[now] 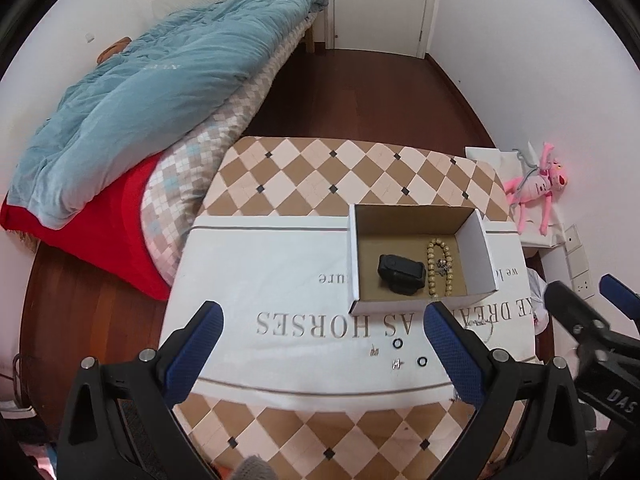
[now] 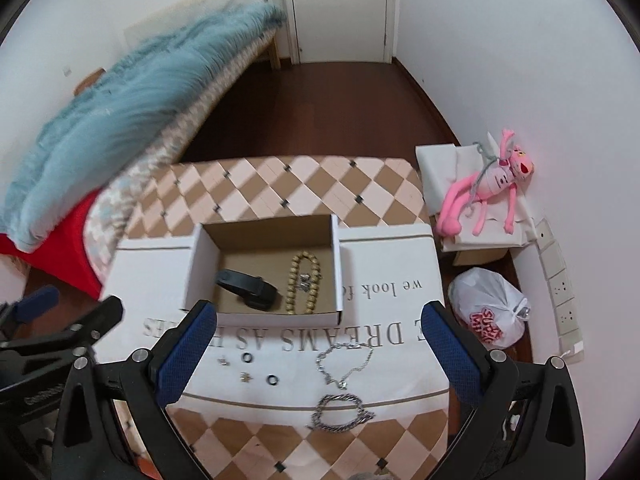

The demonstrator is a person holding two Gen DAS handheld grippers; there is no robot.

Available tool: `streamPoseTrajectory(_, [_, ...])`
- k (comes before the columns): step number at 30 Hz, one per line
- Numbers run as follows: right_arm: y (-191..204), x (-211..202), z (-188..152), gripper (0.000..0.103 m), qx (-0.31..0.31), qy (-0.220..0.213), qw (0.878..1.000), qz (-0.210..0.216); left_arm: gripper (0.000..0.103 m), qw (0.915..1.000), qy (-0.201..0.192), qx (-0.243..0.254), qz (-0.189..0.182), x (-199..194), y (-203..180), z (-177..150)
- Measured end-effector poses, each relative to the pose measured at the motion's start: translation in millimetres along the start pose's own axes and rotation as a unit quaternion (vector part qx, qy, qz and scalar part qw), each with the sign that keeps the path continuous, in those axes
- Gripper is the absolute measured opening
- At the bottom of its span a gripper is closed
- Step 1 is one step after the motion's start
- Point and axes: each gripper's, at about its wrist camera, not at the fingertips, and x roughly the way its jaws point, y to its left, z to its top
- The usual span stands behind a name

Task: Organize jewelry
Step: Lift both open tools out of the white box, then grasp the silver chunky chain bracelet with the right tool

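White walls and a white panelled door [image 1: 380, 0] enclose a dark wooden floor [image 1: 352, 92], with a bed under a rumpled teal quilt [image 1: 160, 92] along one wall.

Tan-and-cream diamond-check table [image 1: 360, 168], blue fingers [image 1: 208, 336]

Left gripper [image 1: 323, 322]: jaws spread wide, nothing between them, blue-padded fingers [image 1: 206, 330] reaching up from the lower edge of its own view, black frame below. Right gripper [image 2: 319, 320]: likewise wide apart and holding nothing, blue pads [image 2: 448, 334] angled inward. Each tool shows in the other's view, the right at the lower right edge of the left view, the left, blurred, at the lower left of the right view.
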Motion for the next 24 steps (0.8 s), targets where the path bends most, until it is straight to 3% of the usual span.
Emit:
streamPoseTrajectory(7, [-13.9,-10.9,-26.5,0.103,0.021,0.012,1.0,0.014,0.102,0.9998,0.001,0.005,0.021,-1.3,2.5,-26.6])
streamPoseTrajectory(15, [-60.0,56.1,-92.3,0.102,0.074,0.101,0.992,-0.004,0.102,0.9973,0.062,0.01,0.039,58.1,-2.4,-74.6])
streamPoseTrajectory(16, [-64.7,66.0,-99.9,0.099,0.079,0.111,0.991,-0.009,0.102,0.9968,0.069,0.011,0.04,66.0,-3.7,-80.1])
streamPoseTrajectory(19, [-74.3,93.6,-118.1,0.077,0.089,0.14,0.986,-0.023,0.101,0.9951,0.09,0.014,0.039,84.6,-7.3,-93.6])
streamPoseTrajectory(22, [-80.6,112.3,-130.6,0.071,0.099,0.156,0.982,-0.028,0.101,0.994,0.102,0.02,0.035,95.9,-11.7,-100.3])
streamPoseTrajectory(24, [-81.4,121.6,-137.3,0.059,0.1,0.164,0.981,-0.027,0.101,0.9934,0.107,0.022,0.033,100.6,-14.1,-103.2])
